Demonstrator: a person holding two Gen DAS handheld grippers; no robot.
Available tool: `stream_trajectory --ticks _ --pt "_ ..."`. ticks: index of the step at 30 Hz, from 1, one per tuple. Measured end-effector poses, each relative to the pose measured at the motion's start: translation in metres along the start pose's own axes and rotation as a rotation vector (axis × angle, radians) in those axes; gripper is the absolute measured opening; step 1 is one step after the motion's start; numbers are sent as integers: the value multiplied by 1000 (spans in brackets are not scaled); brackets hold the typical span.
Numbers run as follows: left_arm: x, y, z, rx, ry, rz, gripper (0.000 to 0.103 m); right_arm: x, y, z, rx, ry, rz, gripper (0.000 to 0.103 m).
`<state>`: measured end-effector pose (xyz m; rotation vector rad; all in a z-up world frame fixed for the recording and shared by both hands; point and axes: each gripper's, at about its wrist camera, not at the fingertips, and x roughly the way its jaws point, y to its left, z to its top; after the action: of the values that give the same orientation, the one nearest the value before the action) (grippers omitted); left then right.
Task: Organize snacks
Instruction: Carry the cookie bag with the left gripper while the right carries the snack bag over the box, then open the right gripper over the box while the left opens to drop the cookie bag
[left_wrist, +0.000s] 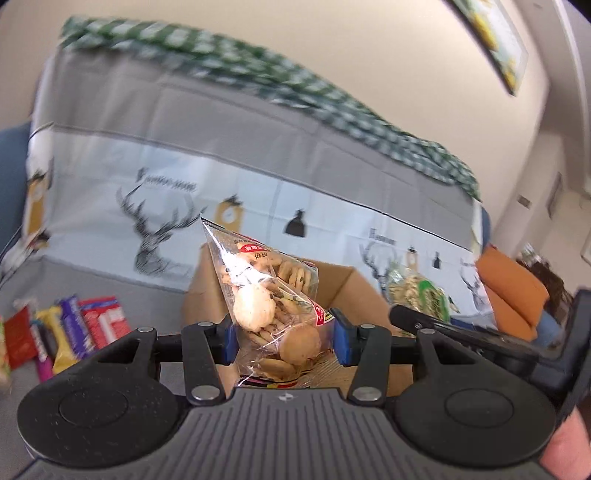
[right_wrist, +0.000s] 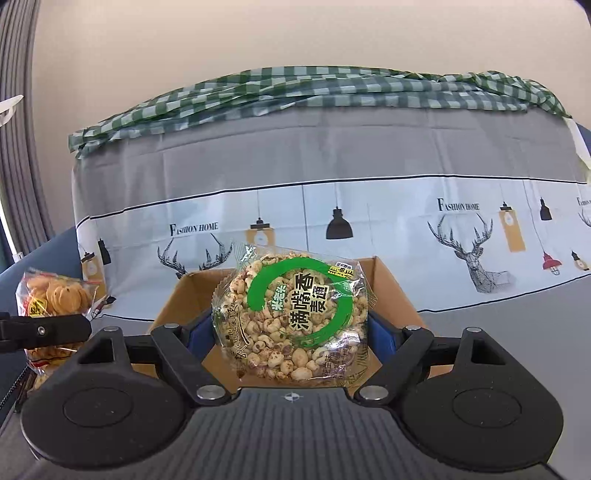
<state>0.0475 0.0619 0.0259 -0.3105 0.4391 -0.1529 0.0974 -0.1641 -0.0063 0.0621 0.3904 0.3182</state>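
My left gripper (left_wrist: 284, 341) is shut on a clear bag of biscuits (left_wrist: 264, 299), held upright in front of an open cardboard box (left_wrist: 354, 291). My right gripper (right_wrist: 291, 332) is shut on a round clear pack of puffed grain with a green ring label (right_wrist: 291, 317), held over the same cardboard box (right_wrist: 388, 288). In the right wrist view the biscuit bag (right_wrist: 55, 295) and a left finger (right_wrist: 44, 330) show at the far left. The puffed grain pack (left_wrist: 421, 295) and a right finger (left_wrist: 443, 325) show at the right of the left wrist view.
Several wrapped snack bars (left_wrist: 66, 332) lie in a row on the grey sofa seat at the left. Behind the box stands the sofa back under a deer-print cloth (right_wrist: 332, 206), with a green checked cloth (right_wrist: 295, 88) on top. An orange cushion (left_wrist: 513, 288) lies at the right.
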Motion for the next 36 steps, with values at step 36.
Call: stream_trajectory --ticks 36 --pt "28 -30 -18 69 61 -62 54 -9 -16 3 -64 -1 -48 84"
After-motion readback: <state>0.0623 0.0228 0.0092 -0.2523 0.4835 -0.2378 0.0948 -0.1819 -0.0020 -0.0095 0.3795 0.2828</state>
